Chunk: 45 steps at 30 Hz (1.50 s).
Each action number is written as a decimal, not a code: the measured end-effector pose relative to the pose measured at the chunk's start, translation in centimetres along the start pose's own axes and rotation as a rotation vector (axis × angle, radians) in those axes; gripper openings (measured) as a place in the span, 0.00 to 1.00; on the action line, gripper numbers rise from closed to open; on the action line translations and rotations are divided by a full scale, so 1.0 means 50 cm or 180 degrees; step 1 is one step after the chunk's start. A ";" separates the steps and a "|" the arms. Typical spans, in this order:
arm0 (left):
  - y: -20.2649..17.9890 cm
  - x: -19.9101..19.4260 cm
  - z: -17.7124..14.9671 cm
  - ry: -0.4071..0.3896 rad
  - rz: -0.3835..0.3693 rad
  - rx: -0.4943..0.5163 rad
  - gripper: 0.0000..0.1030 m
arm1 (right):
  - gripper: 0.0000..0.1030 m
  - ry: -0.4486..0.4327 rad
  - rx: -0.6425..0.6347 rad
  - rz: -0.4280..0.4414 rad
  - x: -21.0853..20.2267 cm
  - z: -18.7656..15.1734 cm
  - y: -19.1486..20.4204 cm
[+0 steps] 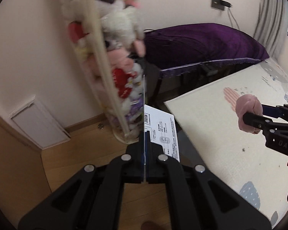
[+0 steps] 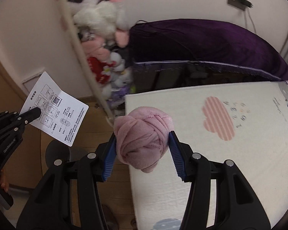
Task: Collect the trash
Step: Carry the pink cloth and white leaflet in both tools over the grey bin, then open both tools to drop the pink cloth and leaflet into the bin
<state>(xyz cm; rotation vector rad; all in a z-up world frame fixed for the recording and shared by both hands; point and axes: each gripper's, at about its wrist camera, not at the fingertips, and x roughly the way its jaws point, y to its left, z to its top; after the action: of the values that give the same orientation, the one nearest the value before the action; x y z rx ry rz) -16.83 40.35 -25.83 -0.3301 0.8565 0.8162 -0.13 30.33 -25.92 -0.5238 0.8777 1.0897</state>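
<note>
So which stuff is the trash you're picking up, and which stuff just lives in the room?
Trash being collected:
paper leaflet, in the left gripper
pink knotted cloth, in the right gripper

Just there:
stuffed toys
purple cover
play mat

The leaflet [image 2: 55,109] is white with black print, diagrams and a QR code. The knotted cloth ball [image 2: 144,136] is dusty pink, set between blue ribbed pads [image 2: 110,157] on black gripper arms. On the right, the play mat [image 2: 240,153] is cream with a pink-and-white striped cloud and a grey dotted cloud. The far cover [image 2: 211,40] is deep purple. The floor [image 1: 71,163] is light wood-grain.
</note>
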 end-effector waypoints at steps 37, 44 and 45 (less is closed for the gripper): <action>0.573 0.110 -0.507 0.0557 0.1572 -0.2497 0.01 | 0.67 0.0662 -0.3014 0.1627 0.413 -0.156 0.893; 0.568 0.141 -0.496 0.0637 0.1469 -0.2436 0.06 | 0.67 0.0713 -0.2919 0.1574 0.416 -0.144 0.871; 0.566 0.149 -0.494 0.0687 0.1466 -0.2398 0.06 | 0.67 0.0715 -0.2894 0.1563 0.420 -0.139 0.865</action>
<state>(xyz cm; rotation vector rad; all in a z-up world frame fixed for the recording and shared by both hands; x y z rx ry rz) -48.49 48.89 -45.61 -0.9159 0.8077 1.5519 -38.24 53.53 -45.13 -1.2398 0.6773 1.9163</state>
